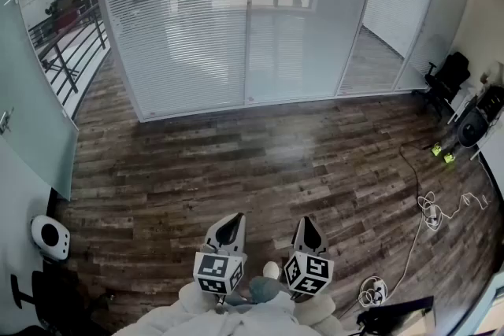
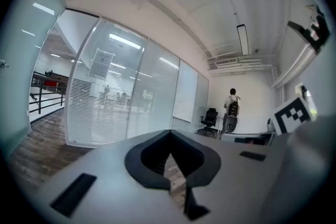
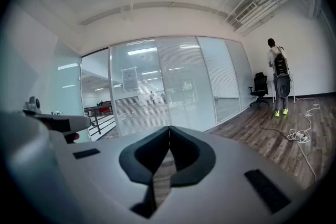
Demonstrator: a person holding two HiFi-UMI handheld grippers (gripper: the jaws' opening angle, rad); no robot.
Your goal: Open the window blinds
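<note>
1. Left claw (image 1: pixel 229 227): I hold it low in the head view, close to my body, pointing nearly level toward the glass wall. Its jaws are pressed together, tips meeting, with nothing between them, as the left gripper view (image 2: pixel 169 135) shows.
2. Right claw (image 1: pixel 308 226): I hold it just beside the left one, pointing the same way. Its jaws are likewise pressed together and empty in the right gripper view (image 3: pixel 169 129).
3. Marker cubes (image 1: pixel 218 273): one sits on each claw, nearest my body.
4. Blinds (image 1: pixel 189 20): these hang lowered behind the glass panels straight ahead, their slats horizontal, with lit rooms dimly visible through them. They lie well apart from both claws, across the floor, and appear ahead in both gripper views (image 2: pixel 100 107) (image 3: pixel 157 86).
5. Floor (image 1: pixel 260 161): dark wooden planks run between me and the glass wall.
6. Cable (image 1: pixel 429 208): white, looped on the floor at right.
7. Chair (image 1: pixel 445 79): black, at the far right corner.
8. Person (image 3: pixel 277 73): stands near the chair, back turned.
9. Railing (image 1: pixel 67 51): dark, beyond the glass at far left.
</note>
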